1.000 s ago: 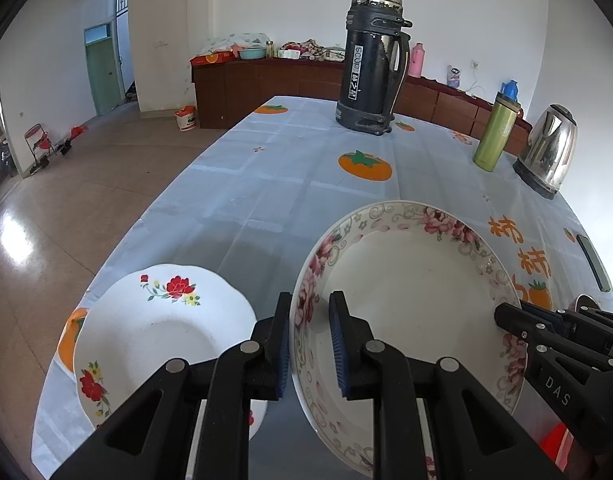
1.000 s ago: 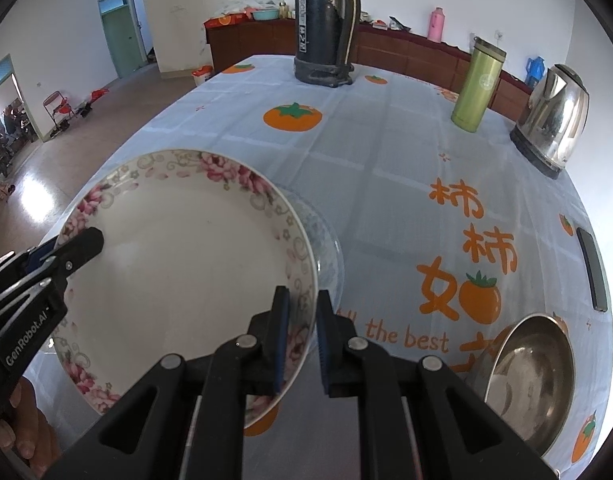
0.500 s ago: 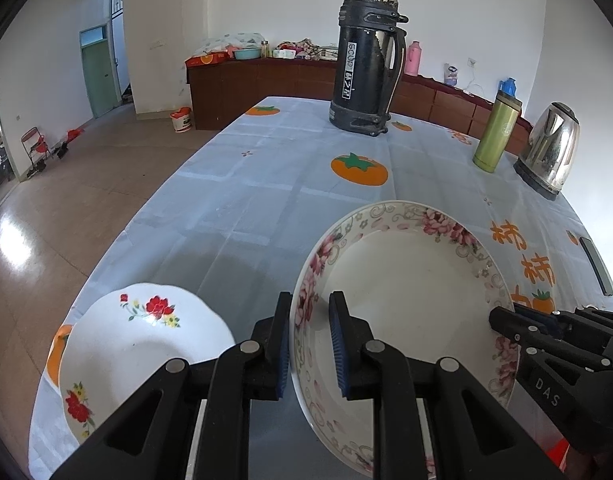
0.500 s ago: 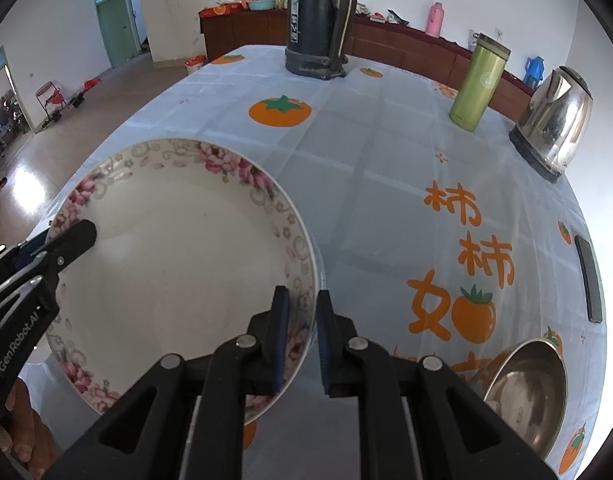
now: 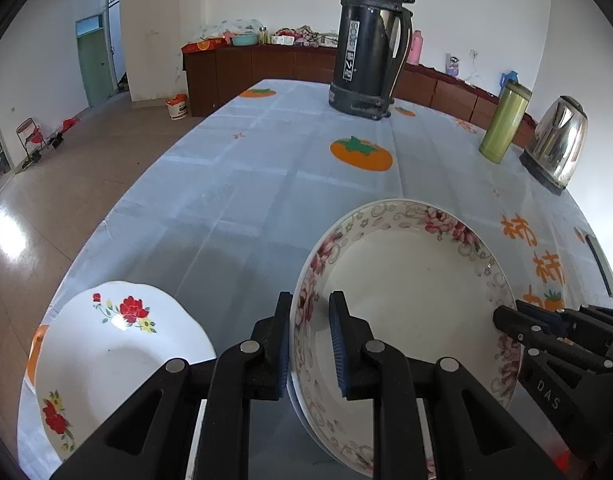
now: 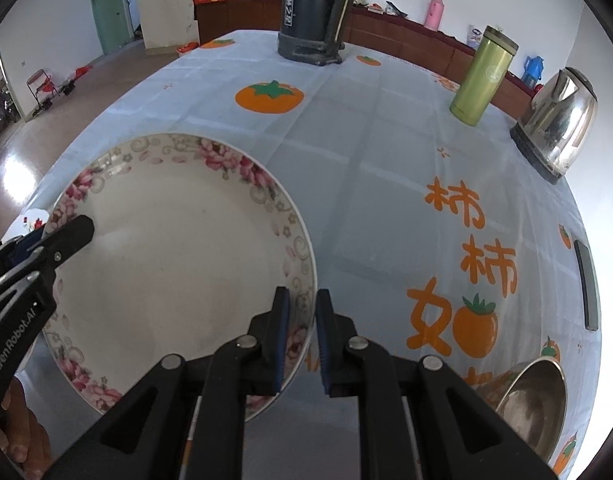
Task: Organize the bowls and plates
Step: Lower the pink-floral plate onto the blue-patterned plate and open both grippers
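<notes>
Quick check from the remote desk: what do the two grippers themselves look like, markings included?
Both are matte black plastic with silver pivot pins and ribbed blue pads on the fingers. The left gripper carries white GenRobot.AI lettering; the right gripper reads DAS. No cables or sleeves show.

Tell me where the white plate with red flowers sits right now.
In the left wrist view the white plate with red flowers lies at the lower left near the tablecloth edge, left of the pink-rimmed plate held by the tongs.

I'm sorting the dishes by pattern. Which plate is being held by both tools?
The pink-rimmed plate: the left tool and right tool each clamp its rim on opposite sides. The red-flowered plate lies untouched on the table.
</notes>
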